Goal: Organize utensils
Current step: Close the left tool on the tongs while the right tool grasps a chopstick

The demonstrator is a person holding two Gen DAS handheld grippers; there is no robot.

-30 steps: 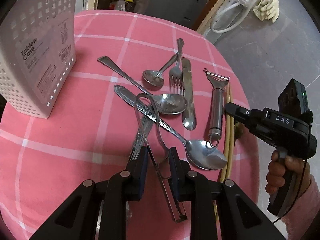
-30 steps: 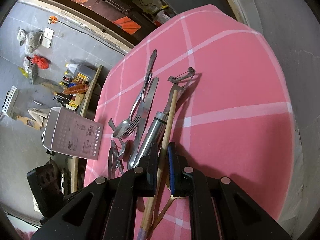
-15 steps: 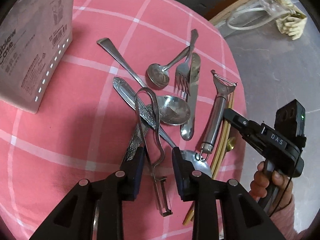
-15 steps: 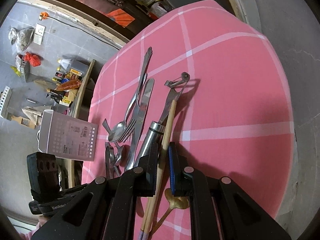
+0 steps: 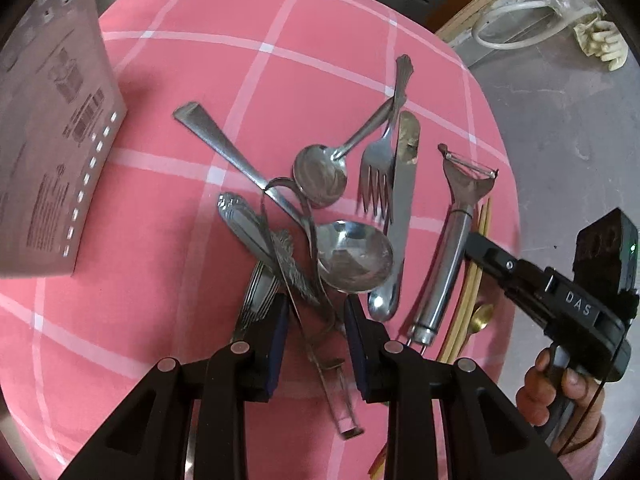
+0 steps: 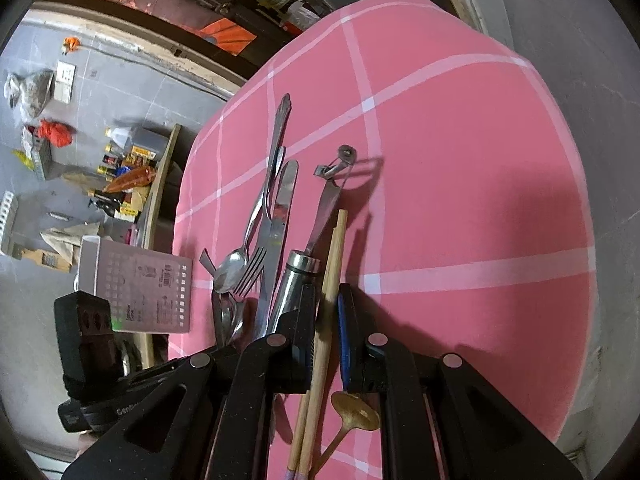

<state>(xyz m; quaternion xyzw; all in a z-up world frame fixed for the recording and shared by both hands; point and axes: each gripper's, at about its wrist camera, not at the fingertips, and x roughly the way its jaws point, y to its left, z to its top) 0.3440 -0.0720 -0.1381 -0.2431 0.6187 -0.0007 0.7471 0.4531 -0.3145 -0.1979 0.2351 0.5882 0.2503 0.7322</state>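
Observation:
Thin looped metal tongs [image 5: 338, 396] lie on the pink checked cloth [image 5: 160, 320], on top of a heap of spoons and forks. My left gripper [image 5: 316, 320] points down over them, open, a pad on each side and neither touching. A large spoon [image 5: 354, 256], a small spoon [image 5: 320, 176], a fork [image 5: 378, 172] and a knife [image 5: 402, 200] lie just beyond. At the cloth's right edge my right gripper [image 6: 326, 312] is shut on a pair of wooden chopsticks [image 6: 332, 264], beside a steel peeler [image 6: 328, 196].
A white perforated cutlery case [image 5: 52, 140] stands at the far left of the cloth. A small gold spoon [image 6: 354, 412] lies under the right gripper. The table's right edge drops to grey floor [image 5: 560, 140]. A hand [image 5: 560, 388] holds the right gripper.
The left gripper has moved in closer over the heap and its jaws have widened off the tongs. The right gripper has kept still on the chopsticks.

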